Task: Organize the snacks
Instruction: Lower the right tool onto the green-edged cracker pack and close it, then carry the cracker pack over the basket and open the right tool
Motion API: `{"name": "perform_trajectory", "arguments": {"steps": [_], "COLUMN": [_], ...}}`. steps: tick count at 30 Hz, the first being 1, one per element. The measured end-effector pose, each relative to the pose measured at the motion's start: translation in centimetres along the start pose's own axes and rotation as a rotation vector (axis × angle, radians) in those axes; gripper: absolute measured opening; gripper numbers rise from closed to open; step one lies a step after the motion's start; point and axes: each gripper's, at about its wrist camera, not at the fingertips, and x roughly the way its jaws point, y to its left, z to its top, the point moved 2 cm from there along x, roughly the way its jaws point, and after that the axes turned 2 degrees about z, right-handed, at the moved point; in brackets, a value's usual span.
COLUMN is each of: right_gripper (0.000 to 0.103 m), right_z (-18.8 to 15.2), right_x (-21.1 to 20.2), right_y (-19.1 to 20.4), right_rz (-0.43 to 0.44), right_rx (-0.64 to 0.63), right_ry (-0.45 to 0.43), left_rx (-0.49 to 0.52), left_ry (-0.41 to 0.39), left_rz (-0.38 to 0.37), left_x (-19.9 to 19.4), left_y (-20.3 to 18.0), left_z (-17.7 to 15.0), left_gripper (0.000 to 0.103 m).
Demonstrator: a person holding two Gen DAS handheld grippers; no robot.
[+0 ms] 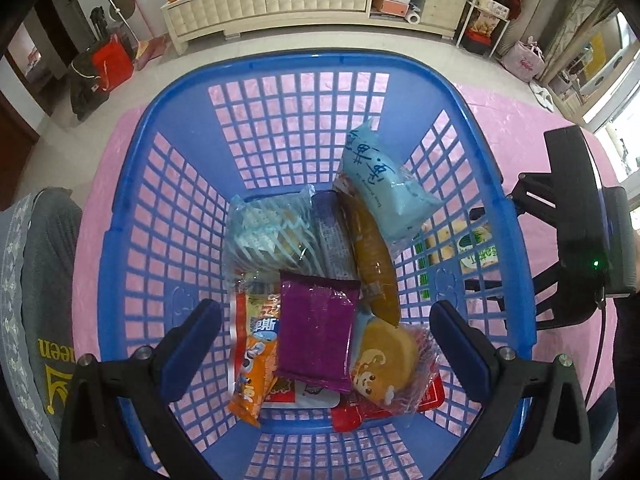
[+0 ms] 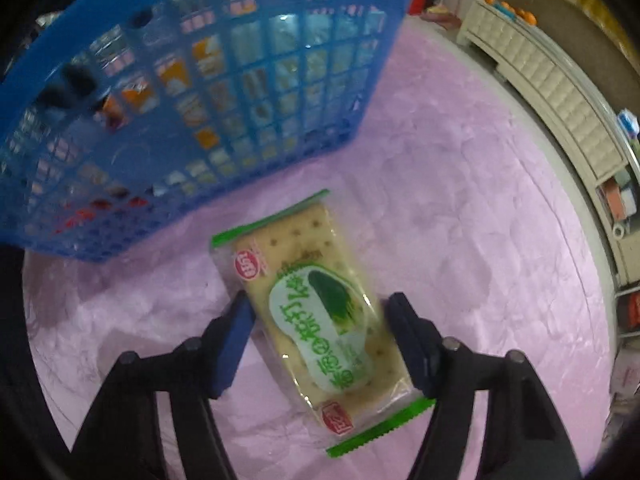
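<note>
A pink-covered surface (image 2: 460, 208) carried a blue lattice basket (image 1: 172, 216), which stood just beside a single cracker packet (image 2: 316, 312) lying flat on the cloth outside the basket's right wall. Beyond the surface, a cream cabinet (image 1: 280, 0) ran along the far wall of the room.

Inside the basket lay a loose heap of snacks: a pale blue pouch (image 1: 380, 188) leaning against the far right corner, a clear striped wrapper (image 1: 268, 232) to its left, a purple packet (image 1: 316, 332) on top at the centre, a brown-yellow stick pack (image 1: 372, 256) slanting between pouch and purple packet, an orange packet (image 1: 256, 360) on the near left, and a wrapped round cake (image 1: 388, 356) on the near right over a red pack (image 1: 352, 412).

The left gripper (image 1: 328, 340) hung above the basket's near half, pointing steeply down, its jaws spread wide with nothing between the pads.

The right gripper (image 2: 320, 340) straddled the cracker packet across its width. The left pad appeared to meet the wrapper's edge; on the right pad, contact could not be told, so a firm grasp was not evident. The packet rested on the surface.
</note>
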Motion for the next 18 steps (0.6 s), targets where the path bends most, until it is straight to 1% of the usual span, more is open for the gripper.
{"name": "perform_trajectory", "arguments": {"steps": [2,4,5,9,11,14,18], "right_gripper": [0.070,0.069,0.069,0.069,0.069,0.069,0.069], "right_z": [-0.3,-0.8,-1.2,-1.7,-1.9,-1.9,-0.9], "right_x": [-0.3,-1.1,-1.6,-4.6,-7.2,-10.6,-14.9], "right_y": [0.0,0.3,0.7,2.0,2.7,3.8,5.8], "right_rz": [-0.010,-0.043,-0.041,-0.079,-0.093,-0.104,-0.110], "right_rx": [0.026,0.047,0.063,0.127,0.173,0.225,0.284], "right_ry": [0.002,0.002,0.000,-0.020,-0.061,-0.113,-0.173], "left_rx": [-0.001,0.001,0.007,0.023,0.011,-0.004,0.012], "left_ry": [-0.008,-0.020,-0.030,-0.070,-0.095,-0.136,-0.203], "left_rz": [-0.001,0.002,0.000,-0.001,-0.004,-0.029,-0.034], "left_x": [-0.3,-0.7,-1.2,-2.9,-4.2,-6.4,-9.4], "left_y": [-0.1,-0.2,-0.2,-0.1,0.2,0.8,0.9], "left_z": [-0.1,-0.4,-0.5,-0.8,-1.0,-1.3,-2.0], "left_gripper": [0.103,0.103,0.103,0.103,0.103,0.103,0.103]}}
